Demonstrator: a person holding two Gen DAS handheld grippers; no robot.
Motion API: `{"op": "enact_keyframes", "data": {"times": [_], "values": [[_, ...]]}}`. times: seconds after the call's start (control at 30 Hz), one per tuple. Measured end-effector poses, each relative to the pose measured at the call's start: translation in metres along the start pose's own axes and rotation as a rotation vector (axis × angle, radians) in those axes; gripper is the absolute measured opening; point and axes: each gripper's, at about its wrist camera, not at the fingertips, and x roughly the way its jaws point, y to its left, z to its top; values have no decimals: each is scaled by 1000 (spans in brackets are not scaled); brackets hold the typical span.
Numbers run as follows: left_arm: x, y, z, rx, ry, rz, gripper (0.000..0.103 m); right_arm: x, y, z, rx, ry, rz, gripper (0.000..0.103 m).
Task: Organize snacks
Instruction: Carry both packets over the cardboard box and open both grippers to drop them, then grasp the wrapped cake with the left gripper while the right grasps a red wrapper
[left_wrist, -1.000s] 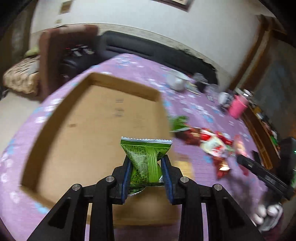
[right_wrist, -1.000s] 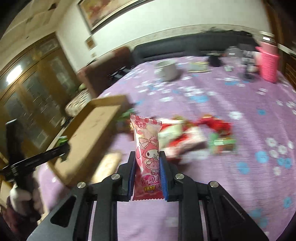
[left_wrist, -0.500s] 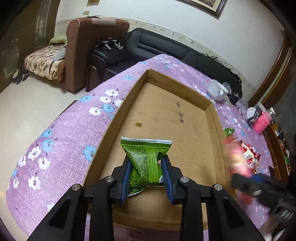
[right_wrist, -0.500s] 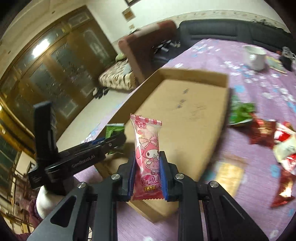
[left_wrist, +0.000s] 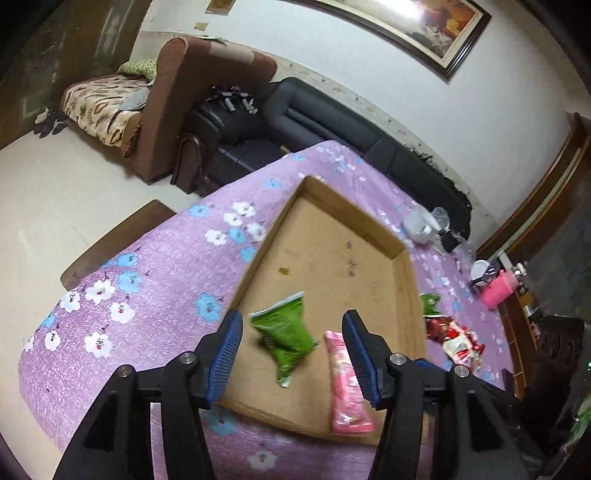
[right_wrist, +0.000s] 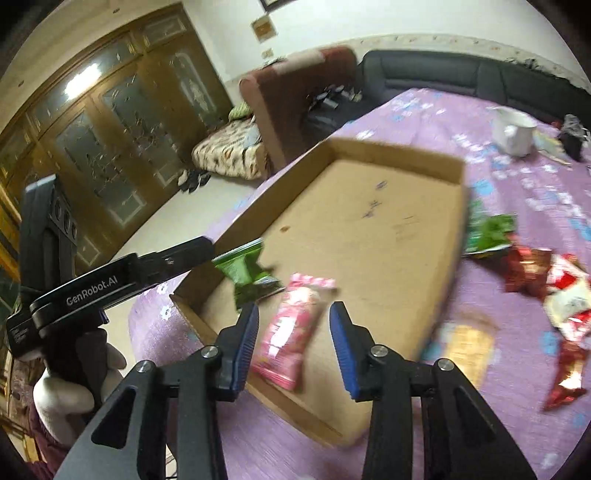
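Inside the cardboard tray, green packet and pink packet lie released.

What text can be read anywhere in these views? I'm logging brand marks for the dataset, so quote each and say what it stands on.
"GenRobot.AI": white lettering on the black body of the left gripper, seen from the right wrist.
Pink snack packet: printing too blurred to read.
Green snack packet: print too small to read.
Marks on the cardboard tray floor: illegible.
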Motion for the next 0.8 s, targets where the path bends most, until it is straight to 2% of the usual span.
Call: {"op": "enact_keyframes", "data": {"times": [0.13, 0.27, 0.37, 0.47, 0.6, 0.8], "values": [[-5, -20, -3, 38, -1, -35, 67, -41, -45, -11, 77, -57, -40, 45], [-3, -41, -10, 88, 12, -59, 68, -85, -111, -26, 185, -116, -143, 49], [5, -64, -17, 136, 39, -82, 68, -106, -152, -39, 249, -132, -227, 50], [14, -86, -25, 180, 72, -99, 68, -113, -180, -48, 307, -120, -273, 50], [26, -114, -35, 228, 115, -113, 68, -101, -197, -54, 329, -97, -252, 50], [34, -144, -47, 297, 151, -106, 68, -79, -190, -50, 287, -79, -238, 50]]}}
